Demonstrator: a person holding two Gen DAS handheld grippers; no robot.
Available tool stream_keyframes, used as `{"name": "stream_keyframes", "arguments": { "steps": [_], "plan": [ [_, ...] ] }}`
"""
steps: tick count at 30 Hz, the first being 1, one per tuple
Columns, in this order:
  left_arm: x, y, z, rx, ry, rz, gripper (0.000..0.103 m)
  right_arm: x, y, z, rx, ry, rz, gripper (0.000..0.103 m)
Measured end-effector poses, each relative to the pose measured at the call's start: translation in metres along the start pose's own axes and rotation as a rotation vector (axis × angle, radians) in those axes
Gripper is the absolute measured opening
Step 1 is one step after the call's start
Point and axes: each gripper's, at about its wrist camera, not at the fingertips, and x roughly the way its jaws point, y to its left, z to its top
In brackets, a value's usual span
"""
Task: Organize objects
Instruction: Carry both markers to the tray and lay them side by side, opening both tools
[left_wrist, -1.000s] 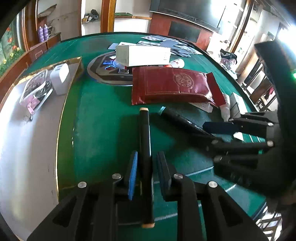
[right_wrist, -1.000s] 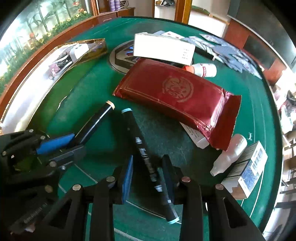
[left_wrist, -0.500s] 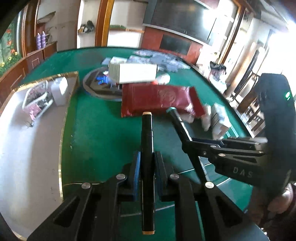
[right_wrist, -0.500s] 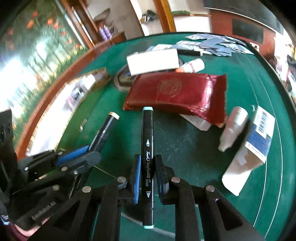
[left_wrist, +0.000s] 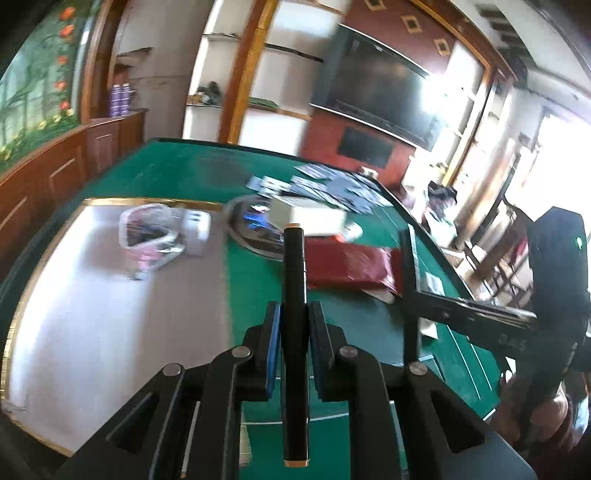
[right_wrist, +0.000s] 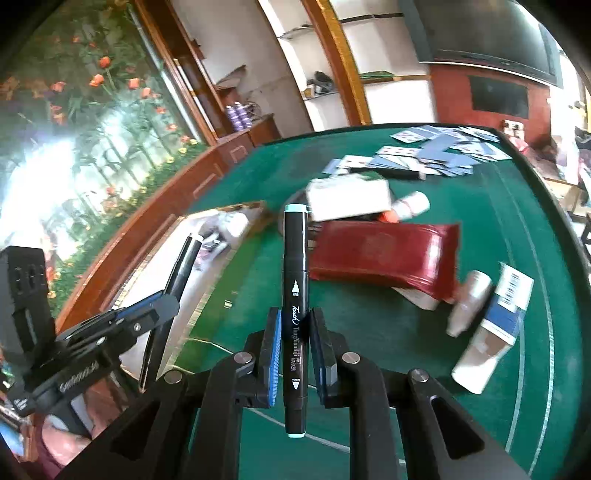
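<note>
1. The left tool (left_wrist: 291, 350) is gripping a black marker with tan end caps (left_wrist: 293, 280) across its middle; the pads are pressing both sides of the barrel. The marker is pointing toward 12 o'clock in the left wrist view, clear of the bench (left_wrist: 258, 288).
2. The right tool (right_wrist: 293, 350) is gripping a black marker with pale blue end caps (right_wrist: 295, 280) the same way, also pointing toward 12 o'clock and held above the bench.
3. Risk of slipping: each marker is being held by a narrow contact on a smooth round barrel, with long ends overhanging front and back. A sharp swing is likely to pivot or slide it out of the pads.
4. Risk of collision: the two tools are working close together. In the left wrist view the right tool is standing at 3 o'clock with its marker just beside; in the right wrist view the left tool is at 8 o'clock. Crossing paths may knock a marker loose.
5. Risk of striking clutter: a red pouch (right_wrist: 384, 254), a white box (right_wrist: 349, 197), small white bottles (right_wrist: 467, 302) and scattered playing cards (right_wrist: 436, 151) are lying from 12 to 3 o'clock. A low pass could scatter them.
6. Risk of misplacement: the white tray (left_wrist: 110, 295) at 9 o'clock in the left wrist view appears the likely destination, and it is already holding a clear container (left_wrist: 147, 232). The views are blurring, so judging the release point is harder.
</note>
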Motion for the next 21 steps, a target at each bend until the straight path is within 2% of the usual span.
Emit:
{"name": "stream_keyframes", "arguments": {
  "steps": [5,12,21],
  "plan": [
    [-0.018,0.046,0.014,-0.047,-0.027,0.087,0.014,0.014,0.033,0.012,-0.009,0.017,0.096,0.017],
    [-0.018,0.112,0.045,-0.05,-0.001,0.235,0.014,0.055,0.086,0.029,-0.012,0.076,0.22,0.017],
    [0.038,0.177,0.072,-0.108,0.124,0.248,0.014,0.139,0.145,0.049,0.016,0.183,0.291,0.017]
  ]
}}
